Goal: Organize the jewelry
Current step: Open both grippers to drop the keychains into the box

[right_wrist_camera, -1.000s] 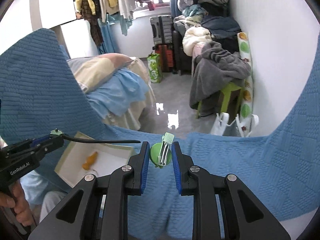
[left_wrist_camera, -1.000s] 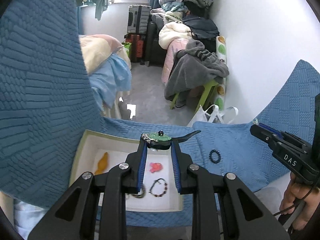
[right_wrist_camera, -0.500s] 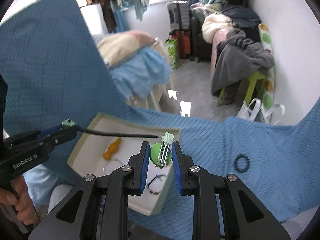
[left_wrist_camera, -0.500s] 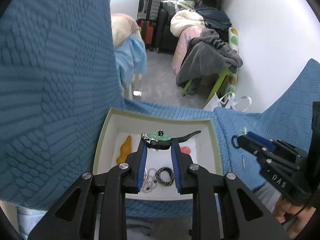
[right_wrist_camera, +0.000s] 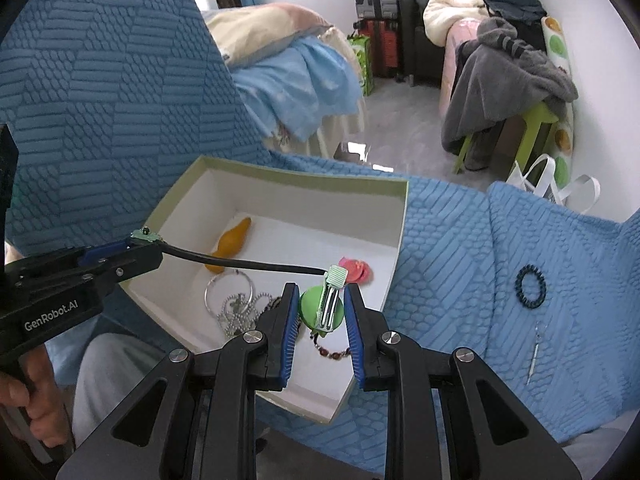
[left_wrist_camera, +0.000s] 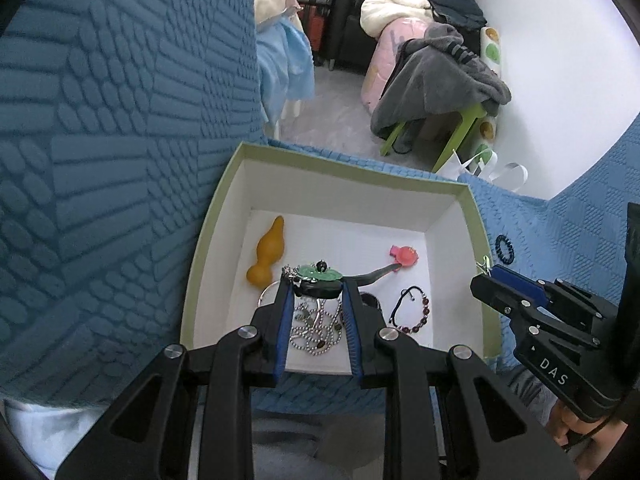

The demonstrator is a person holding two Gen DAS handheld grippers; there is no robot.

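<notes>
My left gripper (left_wrist_camera: 316, 294) is shut on a black hair clip with a green ornament (left_wrist_camera: 320, 274), whose black tail (left_wrist_camera: 376, 276) sticks out to the right, just above the box floor. The same gripper (right_wrist_camera: 148, 246) and the tail (right_wrist_camera: 240, 265) show at the left of the right wrist view. My right gripper (right_wrist_camera: 322, 308) is shut on a round green clip with a silver clasp (right_wrist_camera: 314, 308), over the box's right side; it shows as (left_wrist_camera: 486, 280) beside the box wall. The white box with a green rim (left_wrist_camera: 224, 208) (right_wrist_camera: 304, 180) holds an orange gourd piece (left_wrist_camera: 268, 258), a pink piece (left_wrist_camera: 404, 256), a beaded bracelet (left_wrist_camera: 412, 312) and silver chains (left_wrist_camera: 316, 332).
The box rests on a blue quilted blanket (right_wrist_camera: 460, 240). A black bead ring (right_wrist_camera: 530, 284) and a thin silver pin (right_wrist_camera: 534, 354) lie on the blanket right of the box. Beyond the blanket's edge are the floor, a bed and a green stool with clothes. A hand (right_wrist_camera: 36, 400) grips the left handle.
Both grippers have come down and forward over the box, which now fills much more of each view. Each still holds its clip as before.
</notes>
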